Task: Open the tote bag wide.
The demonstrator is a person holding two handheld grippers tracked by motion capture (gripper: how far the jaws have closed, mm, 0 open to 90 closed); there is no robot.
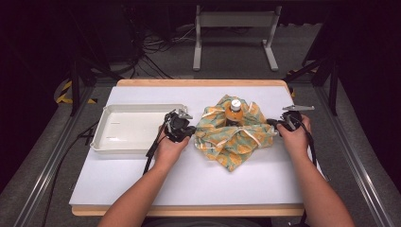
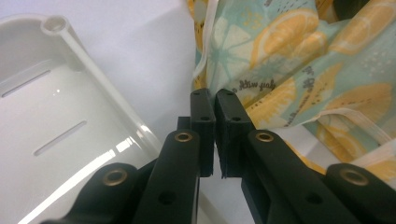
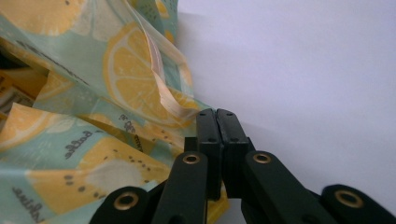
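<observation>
Nearest the high camera: two bare forearms enter from the near edge of the bench (image 1: 189, 182), each hand carrying a black two-jaw gripper.

Left gripper (image 1: 189, 131) sits just left of the cloth (image 1: 236, 137), between it and the white tray (image 1: 113, 142). In the left gripper view its jaws (image 2: 215, 109) stand nearly together, a thin slit between the pads. The tips meet the cloth's left edge; whether any fabric is pinched there cannot be told.

Right gripper (image 1: 273, 124) sits at the cloth's right edge. In the right gripper view its jaws (image 3: 217, 122) are closed flush, pads touching. Cloth lies against and under the jaws at the left; a folded white hem rises just beside the tips. A grip on fabric cannot be confirmed.

The cloth, pale green with a yellow lemon-slice print and white hem, lies crumpled at mid-bench, right of centre. It is bunched around an orange bottle (image 1: 234, 113) with a white cap, which stands upright at the far part of the bundle, neck and cap showing above the folds.

The tray lies on the left half of the bench, well apart from the bottle. Bench top is white with a wooden rim.
</observation>
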